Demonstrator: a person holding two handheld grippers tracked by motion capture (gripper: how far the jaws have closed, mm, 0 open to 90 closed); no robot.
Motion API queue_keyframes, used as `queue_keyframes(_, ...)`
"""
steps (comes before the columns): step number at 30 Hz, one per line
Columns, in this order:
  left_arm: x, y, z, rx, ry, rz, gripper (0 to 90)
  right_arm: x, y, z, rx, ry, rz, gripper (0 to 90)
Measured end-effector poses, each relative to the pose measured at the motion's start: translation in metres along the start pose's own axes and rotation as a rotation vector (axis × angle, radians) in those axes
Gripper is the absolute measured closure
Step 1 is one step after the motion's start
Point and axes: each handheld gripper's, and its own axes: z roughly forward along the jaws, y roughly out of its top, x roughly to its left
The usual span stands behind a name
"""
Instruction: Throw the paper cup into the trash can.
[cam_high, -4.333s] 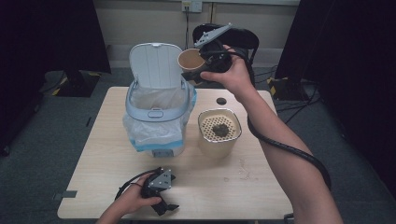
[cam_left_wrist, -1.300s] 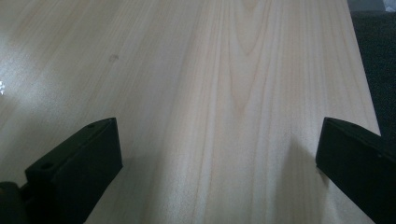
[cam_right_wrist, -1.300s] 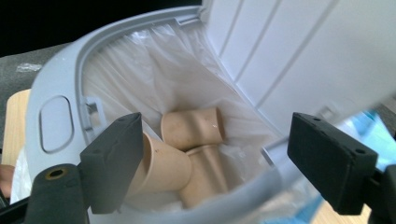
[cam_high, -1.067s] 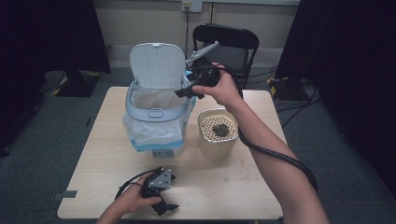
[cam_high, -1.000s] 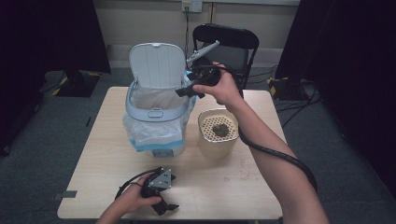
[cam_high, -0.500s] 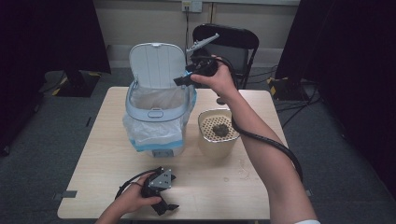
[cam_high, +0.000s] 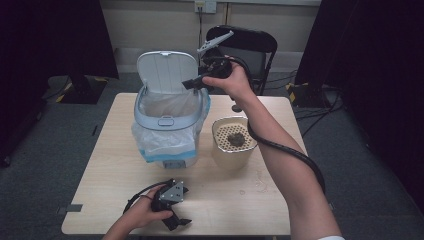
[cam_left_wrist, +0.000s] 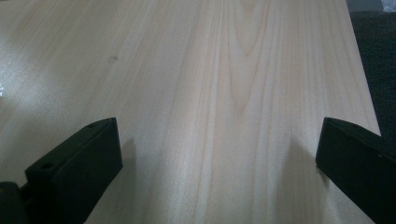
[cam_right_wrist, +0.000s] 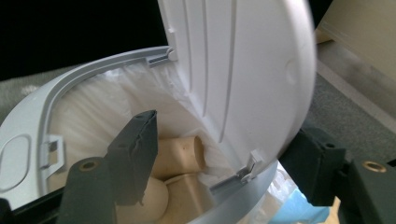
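Observation:
A pale blue bin (cam_high: 167, 122) with a white liner stands on the table, its white lid (cam_high: 165, 72) raised upright. My right gripper (cam_high: 192, 82) hovers at the lid's right edge, held high over the bin's back corner. In the right gripper view the lid (cam_right_wrist: 243, 70) sits between the jaws of the right gripper (cam_right_wrist: 224, 135); they have just been closing, and the pads do not seem to press on it. Beige paper cups (cam_right_wrist: 180, 154) lie inside the liner. My left gripper (cam_high: 177, 222) rests open on the bare wood near the front edge, with nothing between the jaws of the left gripper (cam_left_wrist: 217, 140).
A beige perforated container (cam_high: 234, 145) with a dark clump on top stands right of the bin. A black folding chair (cam_high: 250, 45) stands behind the wooden table (cam_high: 115, 150). The right gripper's cable hangs along the forearm.
The brown cup held earlier behind the bin is gone from the right gripper. That gripper came over the bin, then rose back to the lid's right edge. The left gripper stayed put.

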Motion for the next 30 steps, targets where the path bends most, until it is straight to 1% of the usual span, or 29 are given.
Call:
queue_keyframes(1,0.001,0.0,0.0,0.003,-0.002,0.015,0.0,0.002,0.001,-0.002,0.008,0.003,-0.019,31.3)
queue_keyframes(2,0.001,0.0,-0.001,0.01,-0.002,0.021,0.0,0.004,0.002,-0.003,0.014,0.005,-0.026,31.3)
queue_keyframes(5,0.001,0.0,-0.001,0.01,-0.002,0.02,0.0,0.013,0.004,-0.006,0.034,0.002,-0.07,30.2)
queue_keyframes(8,0.001,0.0,-0.001,0.008,-0.002,0.02,0.0,0.019,0.008,-0.011,0.007,0.008,-0.083,29.6)
queue_keyframes(10,0.002,0.0,-0.001,0.018,0.0,0.023,0.0,0.026,0.012,-0.016,-0.013,0.02,-0.094,30.1)
queue_keyframes(13,0.001,0.0,-0.001,0.016,-0.001,0.022,0.0,0.034,0.015,-0.017,-0.005,0.027,-0.106,29.9)
queue_keyframes(17,0.001,0.0,-0.001,0.016,-0.001,0.022,0.0,0.044,0.014,-0.012,0.022,0.026,-0.094,28.4)
queue_keyframes(19,0.001,0.0,-0.001,0.016,0.0,0.022,0.0,0.047,0.012,-0.008,0.037,0.038,-0.086,28.2)
queue_keyframes(22,0.001,0.0,-0.001,0.016,0.0,0.022,0.0,0.05,0.008,-0.005,0.028,0.046,-0.08,27.4)
queue_keyframes(26,0.001,0.0,-0.001,0.016,0.0,0.022,0.0,0.052,0.004,-0.004,0.002,0.053,-0.045,24.5)
queue_keyframes(30,0.001,0.0,-0.001,0.008,-0.001,0.02,0.0,0.054,-0.001,-0.003,-0.005,0.062,-0.04,24.5)
